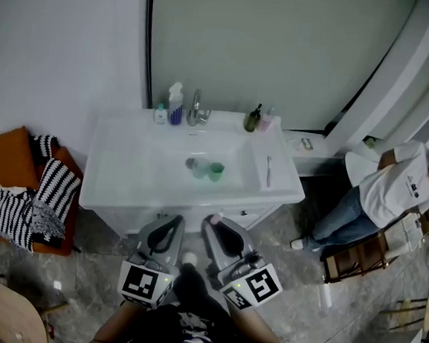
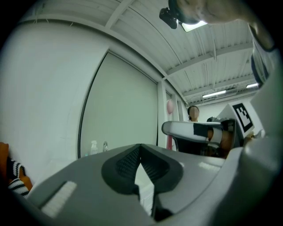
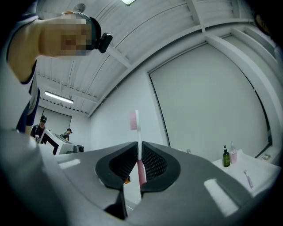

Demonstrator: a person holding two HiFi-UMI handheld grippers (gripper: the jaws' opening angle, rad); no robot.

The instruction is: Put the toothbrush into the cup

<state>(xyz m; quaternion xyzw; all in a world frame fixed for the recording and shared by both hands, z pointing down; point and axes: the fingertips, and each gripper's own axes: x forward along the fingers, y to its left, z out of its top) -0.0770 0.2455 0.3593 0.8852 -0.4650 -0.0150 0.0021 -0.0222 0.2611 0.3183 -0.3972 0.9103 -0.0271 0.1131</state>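
A green cup (image 1: 215,172) stands in the basin of the white sink (image 1: 117,173), beside a clear cup (image 1: 197,167). My right gripper (image 1: 214,223) (image 3: 139,148) hovers in front of the sink's front edge, shut on a pink and white toothbrush (image 3: 134,121). The brush stands upright between the pads, head up; its pink tip (image 1: 215,219) shows in the head view. My left gripper (image 1: 173,222) (image 2: 140,148) is beside it on the left, shut with nothing between its jaws. Both grippers are short of the basin.
At the back of the sink are a spray bottle (image 1: 175,104), a faucet (image 1: 196,109), a dark bottle (image 1: 253,119) and a pink bottle (image 1: 267,119). Another toothbrush (image 1: 268,170) lies on the sink's right ledge. A person (image 1: 392,190) sits at right. Striped clothes (image 1: 25,203) lie at left.
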